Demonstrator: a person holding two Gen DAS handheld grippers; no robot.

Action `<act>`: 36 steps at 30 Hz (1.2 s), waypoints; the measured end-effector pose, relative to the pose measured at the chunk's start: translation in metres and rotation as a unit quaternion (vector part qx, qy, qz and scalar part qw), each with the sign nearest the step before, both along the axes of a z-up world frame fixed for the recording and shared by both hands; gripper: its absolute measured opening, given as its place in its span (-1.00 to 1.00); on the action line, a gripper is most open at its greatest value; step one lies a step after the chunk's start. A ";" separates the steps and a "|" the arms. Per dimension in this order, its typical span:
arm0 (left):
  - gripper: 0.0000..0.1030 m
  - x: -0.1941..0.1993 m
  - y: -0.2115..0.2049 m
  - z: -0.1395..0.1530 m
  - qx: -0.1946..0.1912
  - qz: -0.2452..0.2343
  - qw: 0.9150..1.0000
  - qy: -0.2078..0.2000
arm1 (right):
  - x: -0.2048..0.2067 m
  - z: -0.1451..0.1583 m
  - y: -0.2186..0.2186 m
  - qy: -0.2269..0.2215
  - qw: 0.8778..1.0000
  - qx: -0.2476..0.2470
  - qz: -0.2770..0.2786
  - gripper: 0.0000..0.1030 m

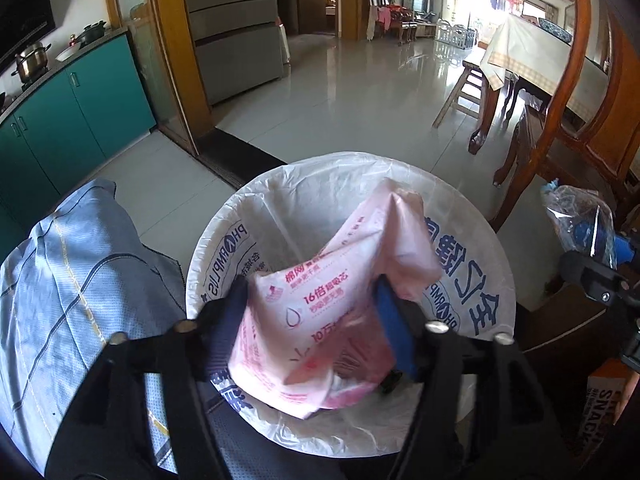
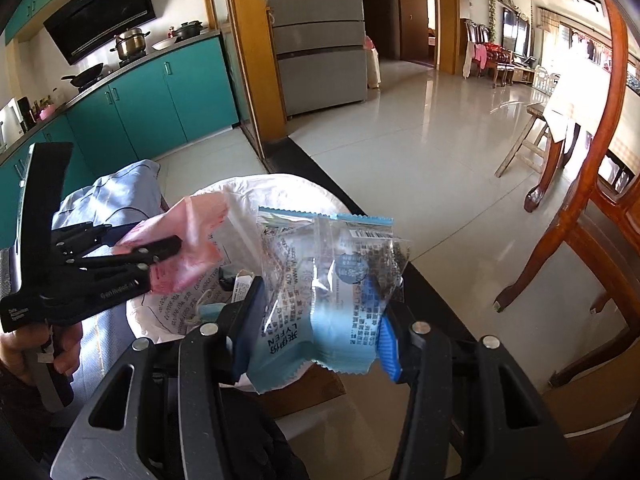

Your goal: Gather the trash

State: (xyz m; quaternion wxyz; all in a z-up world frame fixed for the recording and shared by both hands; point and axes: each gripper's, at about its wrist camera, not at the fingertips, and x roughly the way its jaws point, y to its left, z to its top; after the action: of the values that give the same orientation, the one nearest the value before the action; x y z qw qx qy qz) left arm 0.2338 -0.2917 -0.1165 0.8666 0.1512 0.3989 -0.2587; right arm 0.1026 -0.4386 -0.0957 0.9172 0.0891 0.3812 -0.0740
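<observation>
A round bin lined with a white printed bag [image 1: 360, 162] stands right below my left gripper [image 1: 316, 314]. A crumpled pink plastic wrapper [image 1: 340, 280] with red print hangs over the bin's mouth, between the left jaws. They stand wide and the wrapper sits loosely in the gap. The right wrist view shows the left gripper [image 2: 160, 248] from the side, over the bin [image 2: 280, 184]. My right gripper [image 2: 316, 320] is shut on a clear and light-blue snack wrapper [image 2: 320, 280], held just right of the bin. That wrapper [image 1: 580, 216] also shows at the left wrist view's right edge.
A pale blue checked cloth [image 1: 60, 280] lies left of the bin. A wooden chair [image 2: 580, 220] and a covered dining table [image 1: 532, 52] stand to the right, and an orange snack box [image 1: 604, 400] lies low at the right. Teal cabinets [image 2: 160, 92] and a fridge [image 2: 320, 40] lie beyond on glossy floor tiles.
</observation>
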 end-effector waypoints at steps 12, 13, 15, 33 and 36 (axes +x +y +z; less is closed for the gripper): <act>0.67 -0.023 0.054 0.027 0.007 0.061 0.997 -0.055 | 0.037 0.003 0.027 -0.007 0.999 0.014 0.044 -0.03; 0.69 -0.027 0.061 0.031 0.004 0.067 0.996 -0.060 | 0.042 0.005 0.029 -0.009 0.999 0.015 0.047 -0.03; 0.72 -0.035 0.077 0.041 -0.004 0.085 0.994 -0.074 | 0.052 0.007 0.036 -0.007 0.999 0.010 0.052 0.14; 0.93 -0.154 0.203 0.121 -0.048 0.191 0.965 -0.171 | -0.033 0.061 0.103 -0.099 0.991 -0.072 0.059 0.93; 0.93 -0.177 0.220 0.127 -0.074 0.199 0.963 -0.167 | -0.061 0.081 0.114 -0.140 0.986 -0.070 0.058 0.93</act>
State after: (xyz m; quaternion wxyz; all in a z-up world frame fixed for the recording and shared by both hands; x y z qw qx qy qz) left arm 0.0569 -0.0717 0.0110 0.9639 0.0451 0.2497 -0.0811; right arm 0.0415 -0.3248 -0.0144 0.9683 0.0121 0.2473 -0.0342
